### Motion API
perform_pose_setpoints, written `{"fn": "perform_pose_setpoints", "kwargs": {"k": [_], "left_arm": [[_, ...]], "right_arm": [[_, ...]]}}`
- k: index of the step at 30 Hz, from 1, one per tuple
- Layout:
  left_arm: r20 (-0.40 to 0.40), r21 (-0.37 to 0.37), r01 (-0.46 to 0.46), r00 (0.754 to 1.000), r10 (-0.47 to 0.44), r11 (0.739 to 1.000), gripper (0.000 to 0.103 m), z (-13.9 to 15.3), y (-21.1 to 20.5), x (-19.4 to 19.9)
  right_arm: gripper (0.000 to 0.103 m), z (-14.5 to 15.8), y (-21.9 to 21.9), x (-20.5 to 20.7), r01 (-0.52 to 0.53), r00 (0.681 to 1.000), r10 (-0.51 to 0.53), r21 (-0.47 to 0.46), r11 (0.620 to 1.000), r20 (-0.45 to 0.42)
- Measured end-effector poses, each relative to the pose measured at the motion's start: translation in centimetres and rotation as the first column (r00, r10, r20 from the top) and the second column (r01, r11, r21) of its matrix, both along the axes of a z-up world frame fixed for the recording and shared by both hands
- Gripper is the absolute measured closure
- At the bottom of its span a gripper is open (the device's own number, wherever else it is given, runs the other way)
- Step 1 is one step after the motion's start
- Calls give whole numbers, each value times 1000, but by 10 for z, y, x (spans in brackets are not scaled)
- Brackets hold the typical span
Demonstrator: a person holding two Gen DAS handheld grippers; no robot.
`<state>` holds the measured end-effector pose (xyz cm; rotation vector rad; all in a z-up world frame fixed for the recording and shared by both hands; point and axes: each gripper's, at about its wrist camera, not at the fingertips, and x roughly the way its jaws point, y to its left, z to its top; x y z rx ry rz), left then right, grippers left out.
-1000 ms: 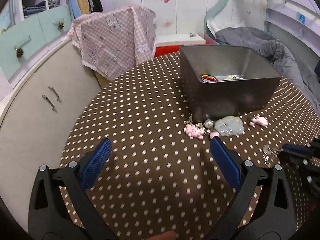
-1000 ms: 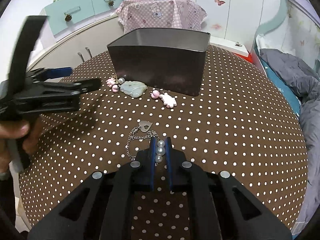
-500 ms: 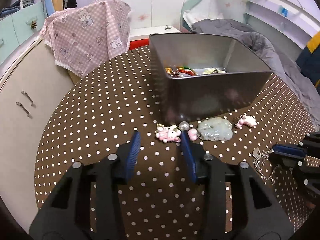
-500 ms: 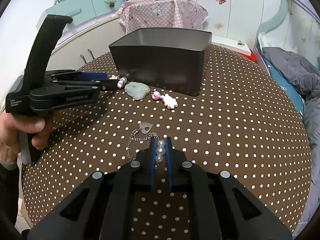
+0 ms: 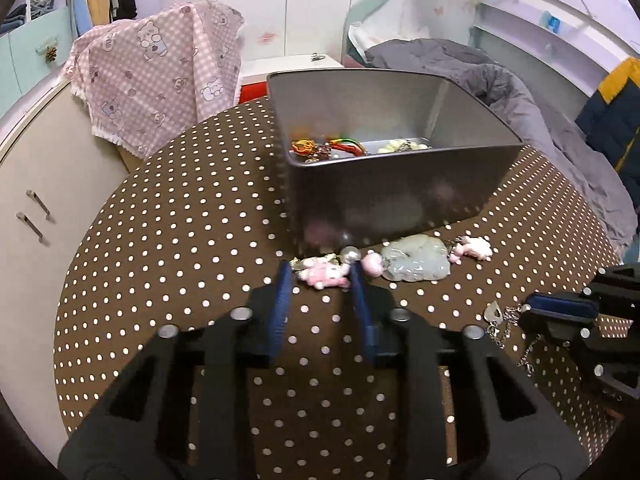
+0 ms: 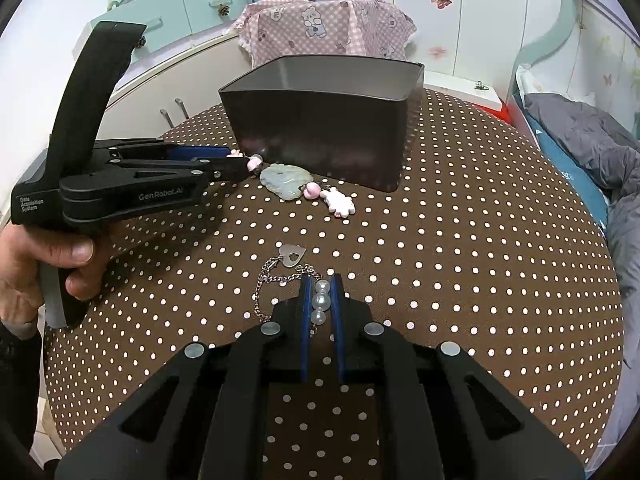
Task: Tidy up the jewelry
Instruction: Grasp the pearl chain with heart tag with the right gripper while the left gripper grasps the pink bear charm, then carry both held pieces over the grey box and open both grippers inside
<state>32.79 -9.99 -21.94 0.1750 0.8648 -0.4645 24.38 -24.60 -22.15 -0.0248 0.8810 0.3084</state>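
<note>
Left gripper [image 5: 320, 280] half-open, straddling pink charm [image 5: 325, 276] to grasp it; right gripper [image 6: 321, 280] pinches pearl bracelet [image 6: 321, 302] for tin [image 6: 320, 120].

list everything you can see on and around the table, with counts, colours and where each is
metal box: 1, dark grey, far side of table, jewelry inside
pink charm: 1, pink, before the box, between left gripper's fingers
jade pendant: 1, pale green, before the box
white-pink charm: 1, right of pendant
chain bracelet: 1, silver, heart tag, pearls
tablecloth: 1, brown, white dots
checked cloth: 1, pink, behind table
left gripper: open around pink charm
right gripper: shut on bracelet's pearls
</note>
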Motion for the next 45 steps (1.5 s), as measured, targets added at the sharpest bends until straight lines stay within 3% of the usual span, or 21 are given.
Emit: {"fn": "perform_pose_setpoints", "kwargs": {"k": [8,9,10,11,14,16,17,20,29,36,45], "left_arm": [[-10,-50,-13,1000,13,999,74,6,14,-14],[-4,-46,-15,1000,15,999,51,7,13,-14],[15,-34,-29,999,30,999,35,9,11,-14],[37,-23,-44,998,44,999,27,10,10,-13],[25,37,-52,998,51,998,27,2,0,-7],[11,48,-34,999,34,998,41,-2,-3,-7],[10,42,-24,1000,24,999,61,-1,-3,-9],[12,34,-9,1000,9,999,76,-1,-3,-17],[14,-46,-5,1000,5,999,77,8,22,-41],[91,-113,-20,995,31,993,77,47,41,-62],[197,-160,-13,979,44,987,77,106,54,-72]], "right_arm": [[95,0,-1,0,0,1000,0,5,1000,-1],[95,0,-1,0,0,1000,0,6,1000,-1],[95,0,-2,0,0,1000,0,7,1000,-1],[95,0,-2,0,0,1000,0,8,1000,-1],[95,0,-3,0,-1,1000,1,12,1000,-3],[95,0,-3,0,-1,1000,1,14,1000,-3],[95,0,-3,0,-1,1000,1,14,1000,-3],[95,1,-1,-1,-5,1000,5,-6,1000,3],[95,14,-11,-16,-12,1000,11,43,999,14],[95,67,-25,-26,-40,994,31,90,995,105],[95,144,-32,-27,-64,971,46,70,995,235]]}}
